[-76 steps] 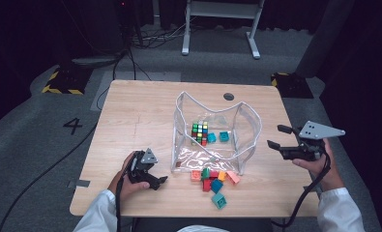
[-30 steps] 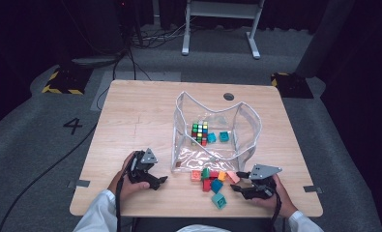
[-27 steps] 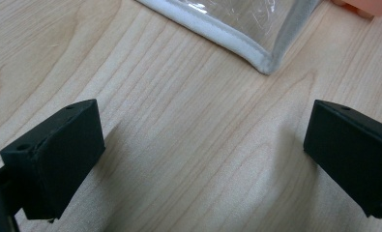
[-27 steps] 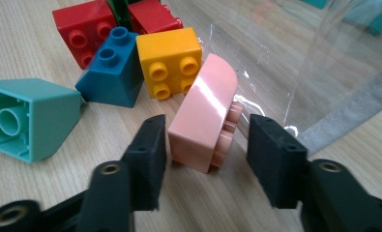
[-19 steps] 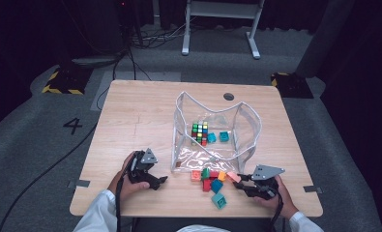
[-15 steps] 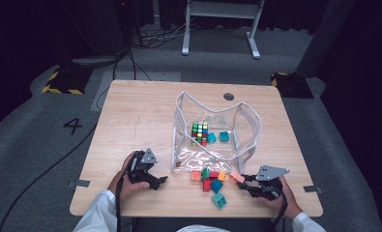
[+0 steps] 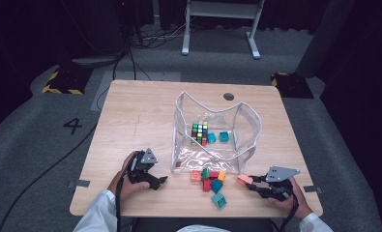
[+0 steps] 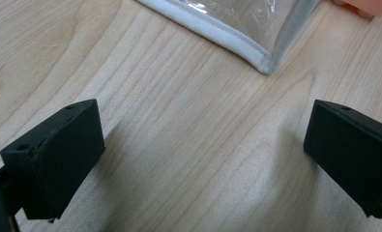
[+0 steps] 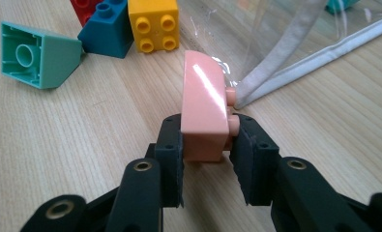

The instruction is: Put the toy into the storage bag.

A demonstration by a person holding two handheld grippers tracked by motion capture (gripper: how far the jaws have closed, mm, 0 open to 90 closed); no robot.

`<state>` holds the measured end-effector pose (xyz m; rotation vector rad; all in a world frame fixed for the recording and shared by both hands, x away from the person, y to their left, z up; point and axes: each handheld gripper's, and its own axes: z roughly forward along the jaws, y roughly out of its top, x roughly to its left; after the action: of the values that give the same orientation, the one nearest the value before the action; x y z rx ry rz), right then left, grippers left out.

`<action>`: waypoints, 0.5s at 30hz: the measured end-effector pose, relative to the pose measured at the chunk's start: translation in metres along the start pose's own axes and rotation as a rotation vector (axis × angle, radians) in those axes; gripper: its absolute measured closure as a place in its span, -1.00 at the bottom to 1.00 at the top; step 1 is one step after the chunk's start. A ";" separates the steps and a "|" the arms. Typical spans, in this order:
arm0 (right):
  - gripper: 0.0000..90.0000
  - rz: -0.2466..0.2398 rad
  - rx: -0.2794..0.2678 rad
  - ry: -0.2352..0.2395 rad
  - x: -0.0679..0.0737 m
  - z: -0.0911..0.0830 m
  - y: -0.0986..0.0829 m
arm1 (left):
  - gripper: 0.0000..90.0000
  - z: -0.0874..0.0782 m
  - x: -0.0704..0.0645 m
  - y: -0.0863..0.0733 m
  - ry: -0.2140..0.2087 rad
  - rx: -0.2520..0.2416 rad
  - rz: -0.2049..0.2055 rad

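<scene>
Pale wooden worktop (image 7: 140, 121) carries a light, rigid, glossy pink brick (image 9: 204, 113), pinched across its flat sides by the right gripper (image 9: 205, 145), while the left gripper (image 8: 203, 140) rests spread.

salmon-pink plastic curved-top brick (image 9: 204, 116) | on its side, studs toward 3 o'clock | clamped between tongs | counter's near-right, 5 o'clock of clear pouch

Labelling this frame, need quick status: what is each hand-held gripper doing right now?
Left hand-held gripper: open, jaws wide apart over bare table, holding nothing.
Right hand-held gripper: shut on the pink brick.
</scene>
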<state>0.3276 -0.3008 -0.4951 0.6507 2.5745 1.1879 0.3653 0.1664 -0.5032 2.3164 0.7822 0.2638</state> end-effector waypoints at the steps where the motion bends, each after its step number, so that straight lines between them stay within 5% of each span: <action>1: 0.48 -0.003 -0.004 -0.003 -0.001 -0.002 0.000 | -0.98 0.000 0.000 0.000 0.000 0.001 0.000; 15: 0.48 0.023 -0.079 -0.073 -0.013 -0.032 0.001 | -0.98 0.000 0.000 0.000 -0.002 0.000 -0.001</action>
<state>0.3269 -0.3271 -0.4735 0.6949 2.4530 1.2422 0.3653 0.1664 -0.5033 2.3160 0.7822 0.2614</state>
